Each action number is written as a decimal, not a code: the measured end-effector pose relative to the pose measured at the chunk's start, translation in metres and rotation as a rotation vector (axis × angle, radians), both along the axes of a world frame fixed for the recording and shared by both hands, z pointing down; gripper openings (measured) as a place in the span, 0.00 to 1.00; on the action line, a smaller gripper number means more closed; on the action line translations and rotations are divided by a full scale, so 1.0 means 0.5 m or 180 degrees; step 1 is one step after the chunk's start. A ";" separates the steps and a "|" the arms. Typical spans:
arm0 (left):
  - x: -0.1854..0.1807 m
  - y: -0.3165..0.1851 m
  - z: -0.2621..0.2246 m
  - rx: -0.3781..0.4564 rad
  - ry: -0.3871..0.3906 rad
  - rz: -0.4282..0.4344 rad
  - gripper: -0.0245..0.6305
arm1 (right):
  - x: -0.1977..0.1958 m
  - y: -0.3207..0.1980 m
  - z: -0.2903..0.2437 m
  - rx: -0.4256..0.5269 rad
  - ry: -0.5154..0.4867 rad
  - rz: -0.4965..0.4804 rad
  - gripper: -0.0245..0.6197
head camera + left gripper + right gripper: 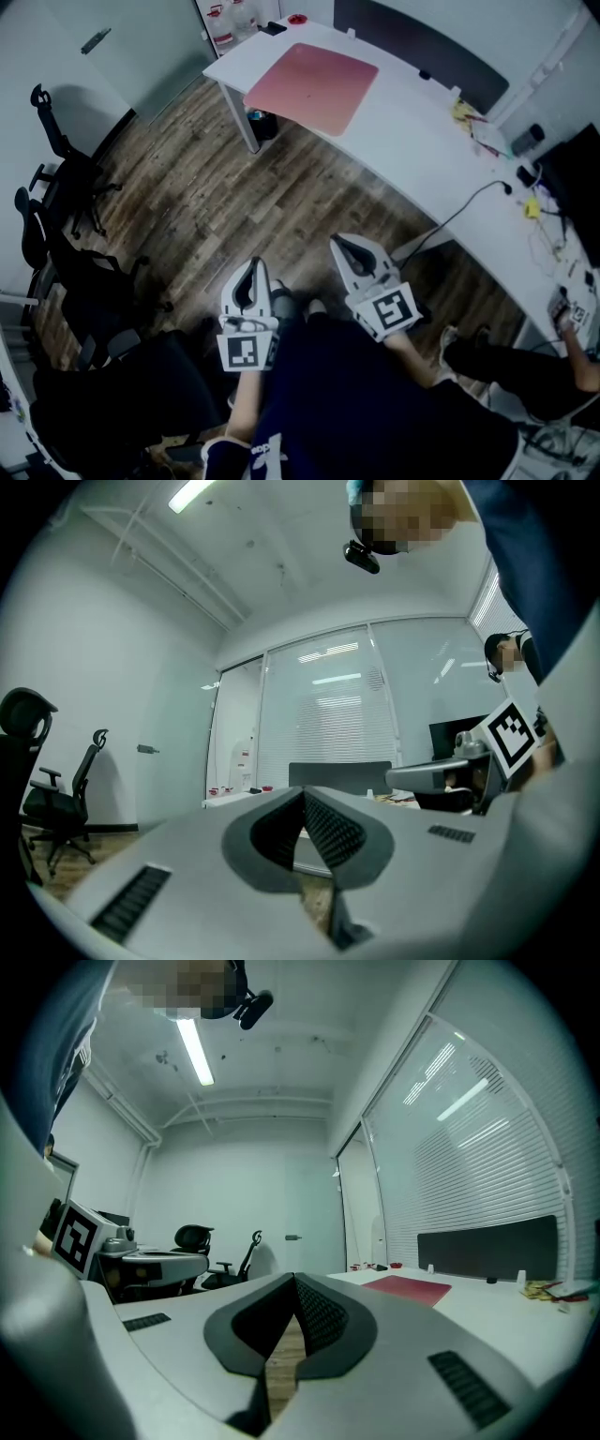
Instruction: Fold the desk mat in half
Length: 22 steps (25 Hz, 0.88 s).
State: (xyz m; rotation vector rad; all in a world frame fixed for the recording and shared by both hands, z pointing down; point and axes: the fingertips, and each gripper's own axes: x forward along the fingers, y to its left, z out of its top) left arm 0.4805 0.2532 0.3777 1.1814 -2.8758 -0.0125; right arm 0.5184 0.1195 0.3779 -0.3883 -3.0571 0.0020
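Observation:
A pink desk mat (311, 86) lies flat and unfolded near the left end of the long white desk (412, 141); the right gripper view shows the mat (409, 1287) far off to the right. Both grippers hang over the wooden floor, well short of the desk and held level. My left gripper (254, 272) is shut with nothing between its jaws (302, 803). My right gripper (350, 246) is shut too and holds nothing (294, 1288). Neither touches the mat.
Black office chairs (66, 197) stand at the left. A dark partition screen (422, 42) runs along the desk's far edge. Cables, papers and small items (525, 187) clutter the desk's right part. Another person (525, 366) sits at the lower right.

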 end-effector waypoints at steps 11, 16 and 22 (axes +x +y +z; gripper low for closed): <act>-0.160 0.038 0.003 0.0032 0.0073 0.0133 0.04 | -0.151 0.036 0.000 -0.0050 0.0082 0.0167 0.04; -0.262 0.082 -0.025 -0.0002 0.0055 0.0226 0.04 | -0.251 0.080 -0.009 -0.0001 0.0080 0.0213 0.04; -0.366 0.137 -0.043 -0.0015 -0.0016 0.0330 0.04 | -0.339 0.138 -0.013 -0.0036 0.0062 0.0352 0.04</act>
